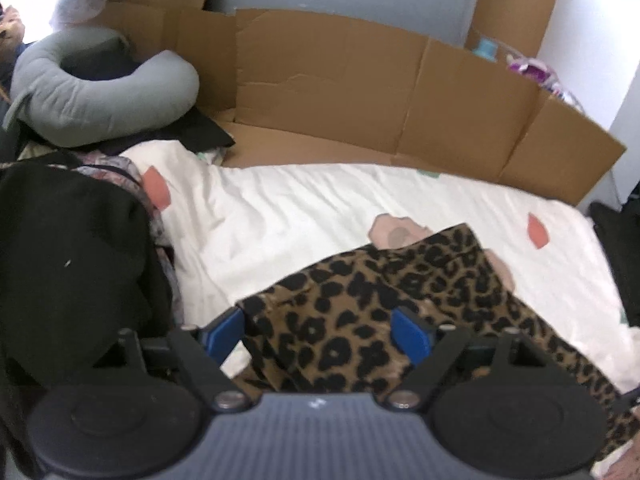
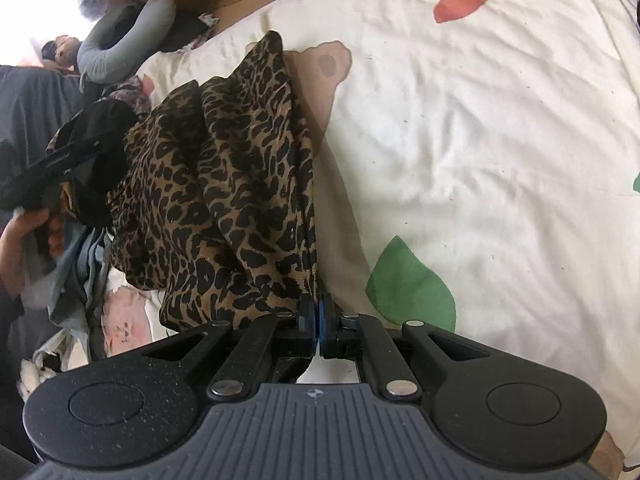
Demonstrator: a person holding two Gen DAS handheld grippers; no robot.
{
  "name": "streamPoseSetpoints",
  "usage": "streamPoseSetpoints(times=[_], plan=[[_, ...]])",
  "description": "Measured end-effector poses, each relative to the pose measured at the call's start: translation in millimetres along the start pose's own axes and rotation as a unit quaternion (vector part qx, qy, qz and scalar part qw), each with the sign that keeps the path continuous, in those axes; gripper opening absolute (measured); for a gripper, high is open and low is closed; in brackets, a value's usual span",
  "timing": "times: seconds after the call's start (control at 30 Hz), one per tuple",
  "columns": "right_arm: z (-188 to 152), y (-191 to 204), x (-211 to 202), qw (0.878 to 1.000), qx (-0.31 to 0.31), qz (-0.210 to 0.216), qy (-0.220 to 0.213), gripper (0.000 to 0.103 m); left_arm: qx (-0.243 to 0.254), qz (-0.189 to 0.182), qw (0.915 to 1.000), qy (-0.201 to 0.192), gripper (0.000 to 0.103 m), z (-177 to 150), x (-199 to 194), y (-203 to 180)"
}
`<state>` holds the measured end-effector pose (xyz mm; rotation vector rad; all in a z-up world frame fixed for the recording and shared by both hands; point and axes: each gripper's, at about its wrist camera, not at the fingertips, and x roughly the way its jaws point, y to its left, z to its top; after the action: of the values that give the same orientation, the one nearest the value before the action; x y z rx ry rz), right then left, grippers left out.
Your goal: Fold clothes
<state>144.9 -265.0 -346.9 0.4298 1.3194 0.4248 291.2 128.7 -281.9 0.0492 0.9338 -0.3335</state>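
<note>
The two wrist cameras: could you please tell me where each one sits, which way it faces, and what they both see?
Left wrist: sits behind the open left tool, looking across the bed sheet toward the cardboard; its blue fingers straddle the leopard-print garment.
Right wrist: sits behind the right tool, shut on the garment's edge, looking along the bed; the person's left hand shows at the left.
Shared: garment, sheet, gray pillow, cardboard.
</note>
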Motion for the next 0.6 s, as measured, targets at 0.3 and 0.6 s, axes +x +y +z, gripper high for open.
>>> streamPoseSetpoints(times=[0.3,0.6], plan=[[3,-5,2,1.0,0.005,0.003,0.004,0.004,-0.02,0.013,0.9996,0.016,0.084,4,32,21],[13,11,-13,0.998,-0.026,-0.01,-0.06,0.055,-0.01,-0.011,0.9998,0.012,0.056,5,42,28]])
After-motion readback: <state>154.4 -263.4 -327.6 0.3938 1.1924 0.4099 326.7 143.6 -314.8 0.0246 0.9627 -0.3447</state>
